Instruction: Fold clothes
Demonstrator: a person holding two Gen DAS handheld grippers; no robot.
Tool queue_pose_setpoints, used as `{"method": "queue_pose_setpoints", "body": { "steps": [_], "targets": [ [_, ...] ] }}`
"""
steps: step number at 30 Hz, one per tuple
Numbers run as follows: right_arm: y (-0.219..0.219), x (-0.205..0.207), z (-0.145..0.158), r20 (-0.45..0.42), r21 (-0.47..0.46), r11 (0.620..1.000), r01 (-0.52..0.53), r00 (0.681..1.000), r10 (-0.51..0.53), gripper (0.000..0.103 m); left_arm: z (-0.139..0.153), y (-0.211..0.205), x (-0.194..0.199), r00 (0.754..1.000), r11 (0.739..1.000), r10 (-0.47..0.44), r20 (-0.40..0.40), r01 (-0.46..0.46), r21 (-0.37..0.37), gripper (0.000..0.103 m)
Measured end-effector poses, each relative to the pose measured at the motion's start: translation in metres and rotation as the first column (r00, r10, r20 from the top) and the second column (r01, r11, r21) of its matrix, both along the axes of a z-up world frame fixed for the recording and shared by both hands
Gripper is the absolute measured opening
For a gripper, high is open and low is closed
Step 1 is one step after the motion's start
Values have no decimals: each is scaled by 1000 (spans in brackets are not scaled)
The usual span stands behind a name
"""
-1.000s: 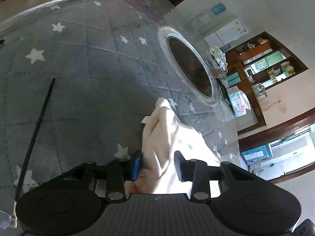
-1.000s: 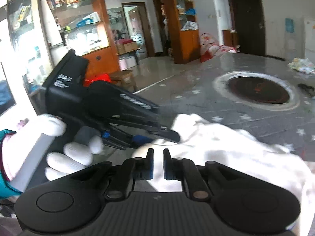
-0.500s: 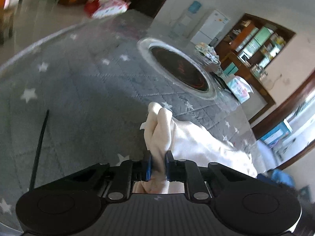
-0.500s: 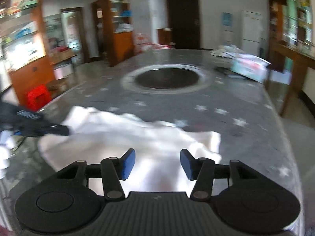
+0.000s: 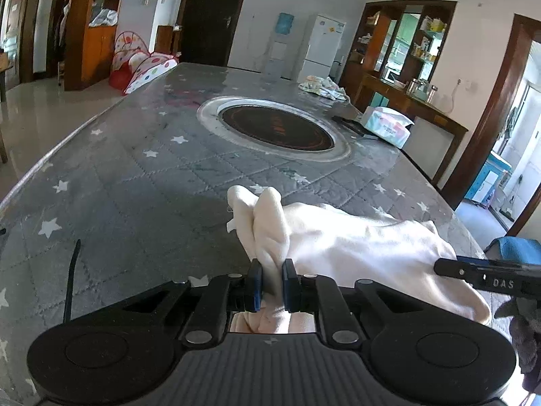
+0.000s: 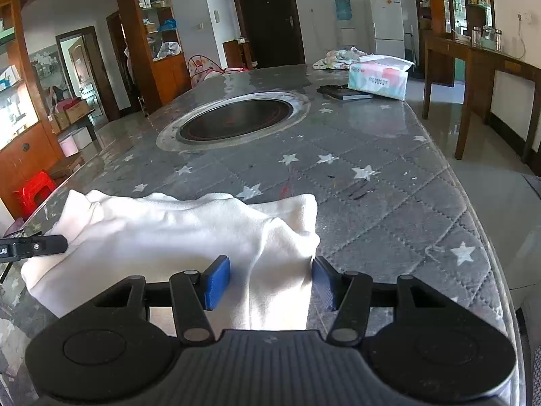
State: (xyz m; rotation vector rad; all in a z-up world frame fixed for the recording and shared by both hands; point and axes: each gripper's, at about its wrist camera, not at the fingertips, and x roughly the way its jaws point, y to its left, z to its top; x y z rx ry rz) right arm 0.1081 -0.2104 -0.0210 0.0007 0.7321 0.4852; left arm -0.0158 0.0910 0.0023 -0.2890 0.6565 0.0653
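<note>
A cream-white garment [image 5: 355, 247] lies bunched on the near end of the grey star-patterned table [image 5: 135, 182]. My left gripper [image 5: 271, 282] is shut on a bunched fold of the garment at its left end. In the right wrist view the garment [image 6: 162, 233] spreads to the left, and my right gripper [image 6: 270, 282] is open, its blue pads either side of the garment's right corner. The left gripper's tip [image 6: 37, 247] shows at the left edge there; the right gripper's tip [image 5: 473, 270] shows at the right of the left wrist view.
A round sunken hotplate [image 5: 275, 130] sits mid-table. A tissue pack [image 6: 378, 76], a dark flat book [image 6: 341, 92] and a crumpled cloth [image 6: 338, 58] lie at the far end. A black strap [image 5: 71, 284] lies near left. The table edge runs close on the right [image 6: 483, 223].
My left gripper closed on the garment's fold and its view levelled out. My right gripper opened, swung right away from the left one, and now straddles the garment's right corner.
</note>
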Motion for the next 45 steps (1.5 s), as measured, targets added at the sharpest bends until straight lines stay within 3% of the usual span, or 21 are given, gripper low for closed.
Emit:
{"method": "queue_pose_setpoints", "body": {
  "steps": [9, 10, 12, 13, 23, 31, 45],
  "targets": [
    [-5, 16, -5, -30, 56, 997, 48, 999, -46, 53, 6, 7, 2, 1000, 999, -9, 14, 9, -43, 12],
    [-4, 17, -5, -39, 71, 997, 41, 999, -38, 39, 9, 6, 2, 1000, 999, -13, 20, 14, -40, 12],
    [-2, 20, -5, -57, 100, 995, 28, 998, -22, 20, 14, 4, 3, 999, 999, -22, 33, 24, -36, 11],
    [-1, 20, -3, -57, 106, 994, 30, 998, -24, 16, 18, 3, 5, 999, 999, -27, 39, 29, -35, 11],
    [1, 5, 56, 117, 92, 996, -5, 993, -6, 13, 51, -11, 27, 992, 996, -81, 97, 86, -39, 11],
    [-14, 10, 94, 213, 47, 998, 31, 976, -40, 13, 66, -34, 48, 987, 992, -118, 113, 122, -25, 10],
    [-38, 17, 114, 275, 14, 996, 83, 958, -83, 13, 83, -71, 80, 980, 987, -162, 119, 161, 18, 10]
  ]
}}
